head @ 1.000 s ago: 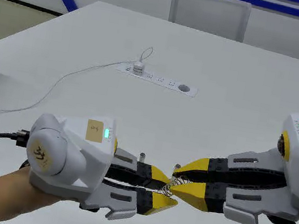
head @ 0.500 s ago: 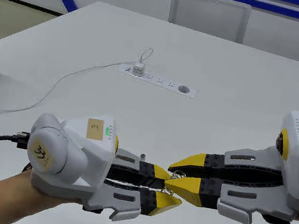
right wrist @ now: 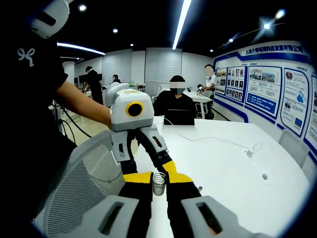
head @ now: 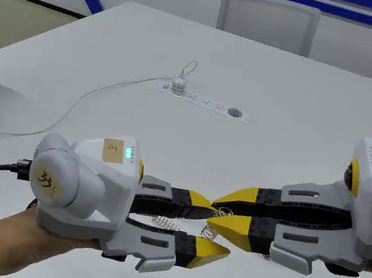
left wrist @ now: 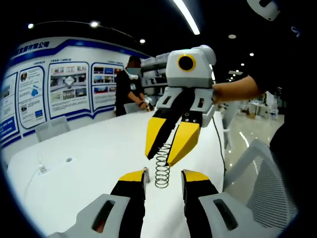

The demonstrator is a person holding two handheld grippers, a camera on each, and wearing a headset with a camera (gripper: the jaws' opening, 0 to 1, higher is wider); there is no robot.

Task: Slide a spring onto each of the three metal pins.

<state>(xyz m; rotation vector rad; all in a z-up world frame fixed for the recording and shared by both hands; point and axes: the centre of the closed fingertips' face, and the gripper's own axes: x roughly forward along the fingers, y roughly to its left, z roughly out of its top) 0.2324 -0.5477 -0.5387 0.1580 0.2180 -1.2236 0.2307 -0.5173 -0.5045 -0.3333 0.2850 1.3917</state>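
At the near edge of the white desk (head: 304, 116), the white-bodied left gripper (left wrist: 163, 176) holds its yellow-tipped jaws apart, wider than they stood a second ago, and grips nothing. Between them hangs a thin steel-wire coil spring (left wrist: 162, 168). Its upper end is pinched in the closed jaws of the matching right gripper (head: 214, 211), which meets the left one tip to tip above the desk. A second ago the right jaws stood slightly apart with the spring caught where the two pairs of tips met. They now clamp it, so the spring appears to have passed wholly to the right gripper, ready to be lowered over a pin. In the left gripper view a small upright metal pin (left wrist: 145, 171) stands just beside one of the left jaw tips, close to the hanging spring. Whether it already carries a spring cannot be told, nor how many of the three pins are done. Farther across the desk lie a flat white power strip (head: 203, 102) and a thin white cable (head: 86, 97) trailing from it, and a grey chair (head: 266, 20) stands at the far side.
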